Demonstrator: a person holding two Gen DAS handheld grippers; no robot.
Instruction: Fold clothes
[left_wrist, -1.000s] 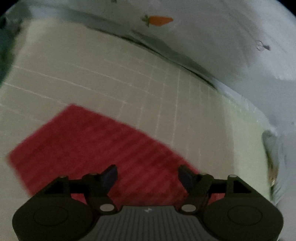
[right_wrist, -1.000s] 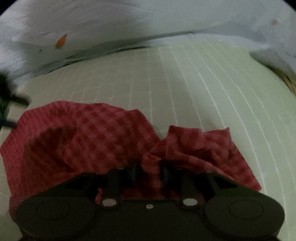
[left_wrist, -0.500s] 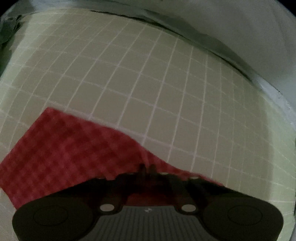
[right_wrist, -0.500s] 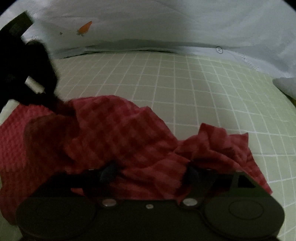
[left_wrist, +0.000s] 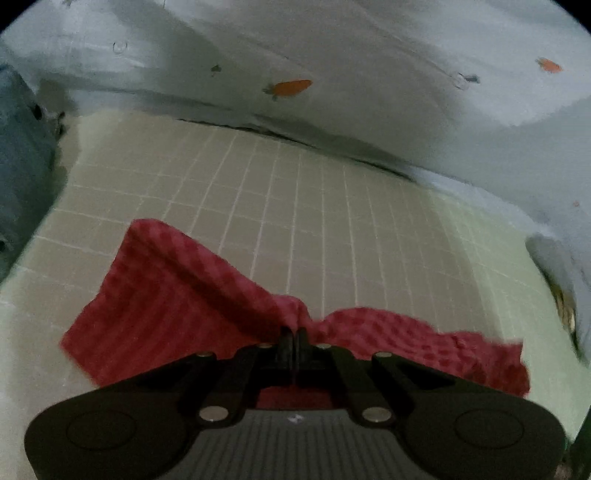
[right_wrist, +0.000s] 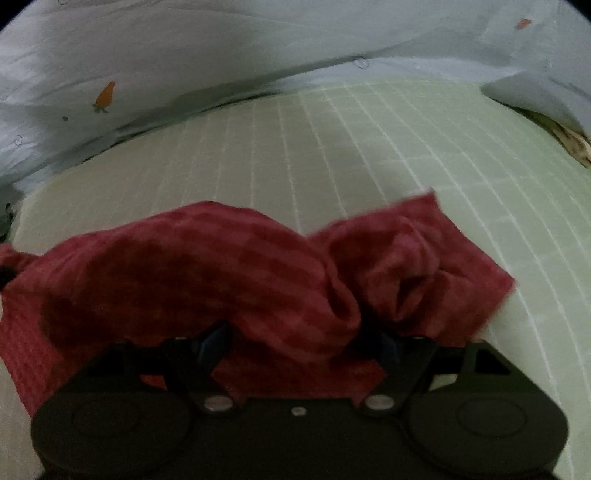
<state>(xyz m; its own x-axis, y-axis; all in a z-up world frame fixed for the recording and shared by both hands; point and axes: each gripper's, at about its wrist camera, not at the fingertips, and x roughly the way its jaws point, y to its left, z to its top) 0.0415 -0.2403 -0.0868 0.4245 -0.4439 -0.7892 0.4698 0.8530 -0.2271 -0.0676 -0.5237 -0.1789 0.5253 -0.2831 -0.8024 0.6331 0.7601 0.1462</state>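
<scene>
On the gridded mat (left_wrist: 332, 221), the left gripper (left_wrist: 293, 338) is pinching a raised ridge of the red checked cloth (left_wrist: 177, 295); the right gripper (right_wrist: 299, 341) is sitting spread, cloth bunched between its jaws. No tidy fold is showing yet; most folding looks left.

The near edge of the red checked cloth (left_wrist: 177, 306) is hidden behind the black left hand-held gripper (left_wrist: 294, 341), and its right end is blurred. In the right wrist view the cloth (right_wrist: 207, 273) runs off the left edge and covers the fingertips (right_wrist: 216, 341) of the right hand-held gripper (right_wrist: 301, 345). A dark bluish fabric (left_wrist: 18, 177) is cut off at the left edge.
</scene>
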